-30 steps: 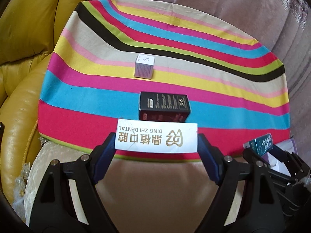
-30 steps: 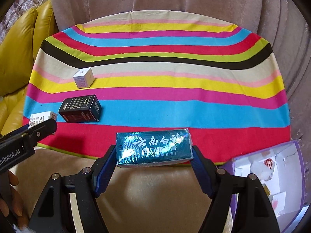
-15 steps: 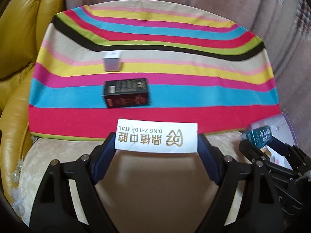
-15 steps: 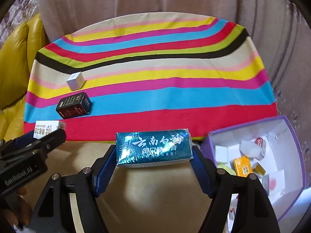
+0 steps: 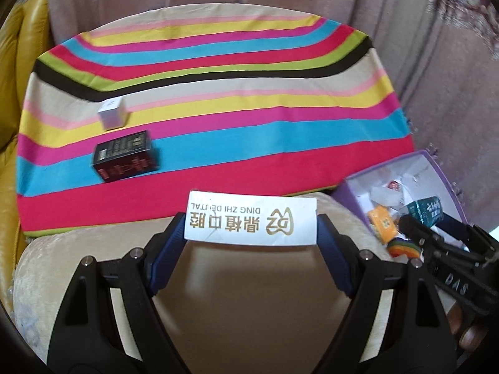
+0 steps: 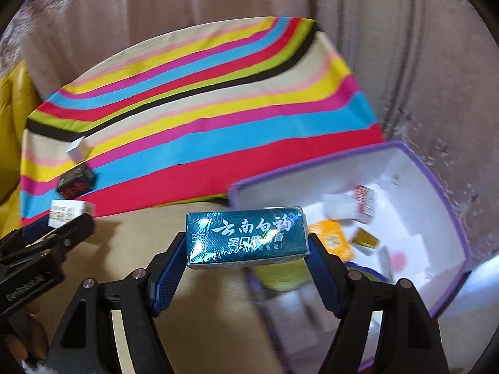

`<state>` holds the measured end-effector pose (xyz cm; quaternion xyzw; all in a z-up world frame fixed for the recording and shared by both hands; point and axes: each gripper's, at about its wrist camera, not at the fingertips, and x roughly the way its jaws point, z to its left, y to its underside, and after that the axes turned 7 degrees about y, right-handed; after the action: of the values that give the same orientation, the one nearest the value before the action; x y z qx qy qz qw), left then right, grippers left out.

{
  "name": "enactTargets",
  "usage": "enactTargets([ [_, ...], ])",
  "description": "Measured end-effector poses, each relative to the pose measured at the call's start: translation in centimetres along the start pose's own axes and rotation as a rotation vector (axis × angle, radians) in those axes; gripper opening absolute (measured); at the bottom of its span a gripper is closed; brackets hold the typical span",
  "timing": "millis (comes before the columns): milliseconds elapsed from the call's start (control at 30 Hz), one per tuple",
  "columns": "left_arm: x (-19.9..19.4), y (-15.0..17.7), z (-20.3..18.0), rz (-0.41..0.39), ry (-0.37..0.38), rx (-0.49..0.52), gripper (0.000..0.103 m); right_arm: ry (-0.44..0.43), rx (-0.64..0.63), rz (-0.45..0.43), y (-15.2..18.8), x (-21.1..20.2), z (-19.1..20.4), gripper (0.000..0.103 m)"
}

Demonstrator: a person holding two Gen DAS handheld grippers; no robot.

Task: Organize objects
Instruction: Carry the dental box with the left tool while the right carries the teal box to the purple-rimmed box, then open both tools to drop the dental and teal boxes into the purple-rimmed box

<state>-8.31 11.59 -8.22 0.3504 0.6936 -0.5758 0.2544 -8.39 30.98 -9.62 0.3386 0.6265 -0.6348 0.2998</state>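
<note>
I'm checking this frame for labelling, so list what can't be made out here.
- Purple box, right wrist view: contents smeared by motion blur; near corner hidden behind the teal box in the right claw.
- Black box, left wrist view: print too small and blurred.
- White box, right wrist view: lower part hidden by the left claw.

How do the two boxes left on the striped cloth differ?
The small white box is pale and nearly cube-shaped; the black box is dark, longer and flatter, with printed text. The white box lies farther up the cloth, the black box nearer the grippers. Both rest untouched.
</note>
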Motion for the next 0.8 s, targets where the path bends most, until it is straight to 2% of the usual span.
enactTargets([
  [333,1.7,-0.7,-6.4,0.018,0.122,0.124,0.083,0.151,0.12,-0.019,-0.6,-0.7,-7.9,0.075],
  [700,3.4,-1.5,-12.4,0.042,0.265,0.226,0.084,0.241,0.162,-0.037,-1.1,-1.4,-11.6,0.076],
  [800,4.0,-1.7,-13.5,0.068,0.303,0.244,0.091,0.263,0.167,-0.039,-1.0,-1.5,-12.1,0.081],
])
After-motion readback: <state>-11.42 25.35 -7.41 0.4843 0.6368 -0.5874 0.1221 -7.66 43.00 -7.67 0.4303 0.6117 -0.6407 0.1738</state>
